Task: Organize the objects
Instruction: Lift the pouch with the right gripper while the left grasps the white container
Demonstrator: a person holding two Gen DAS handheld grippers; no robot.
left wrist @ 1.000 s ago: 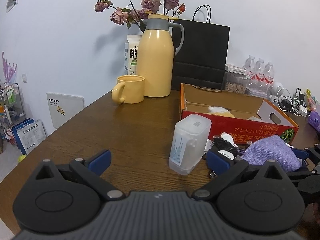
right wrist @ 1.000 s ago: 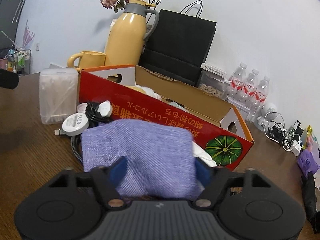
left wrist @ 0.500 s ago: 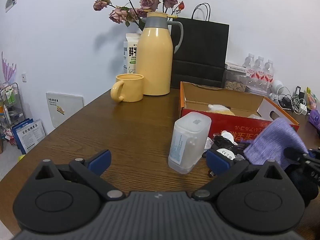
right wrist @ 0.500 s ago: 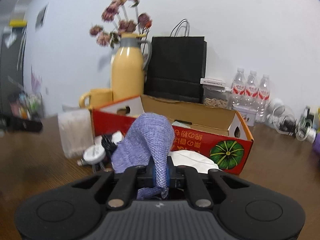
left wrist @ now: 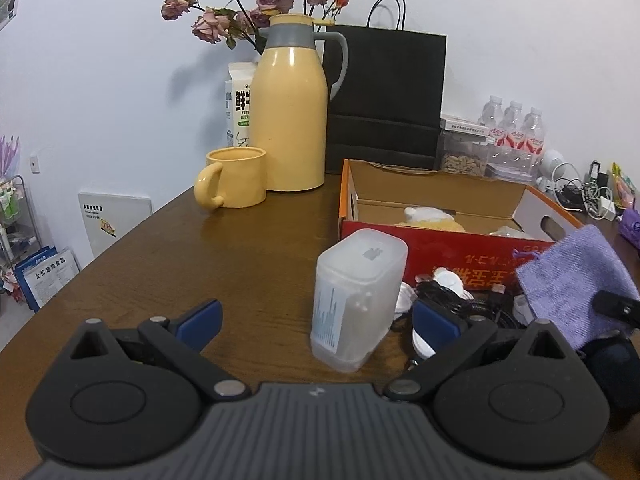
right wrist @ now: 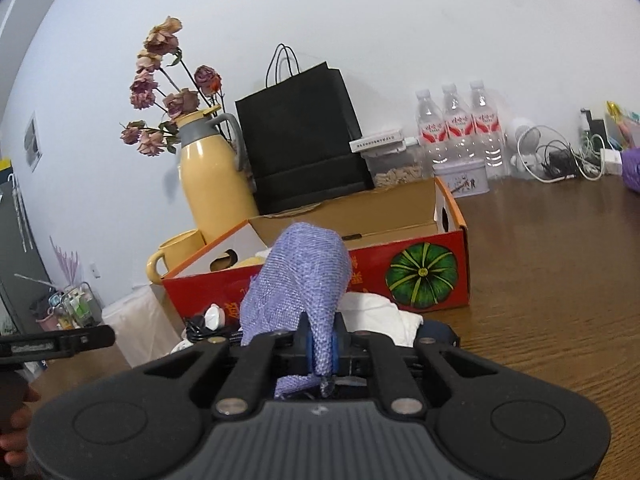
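Jaws of right gripper (right wrist: 320, 350) pinching knitted purple cloth (right wrist: 298, 280), glossy cardboard box (right wrist: 424, 276)

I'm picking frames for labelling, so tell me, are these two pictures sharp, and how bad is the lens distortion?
Left wrist view: sharp, evenly lit; the yellow thermos jug casts a soft wall shadow. Right wrist view: sharp but tilted, with dark fisheye corners; the black paper bag leans.

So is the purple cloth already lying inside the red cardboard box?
No, the purple cloth is pinched in the shut right gripper, held up in front of the red cardboard box.
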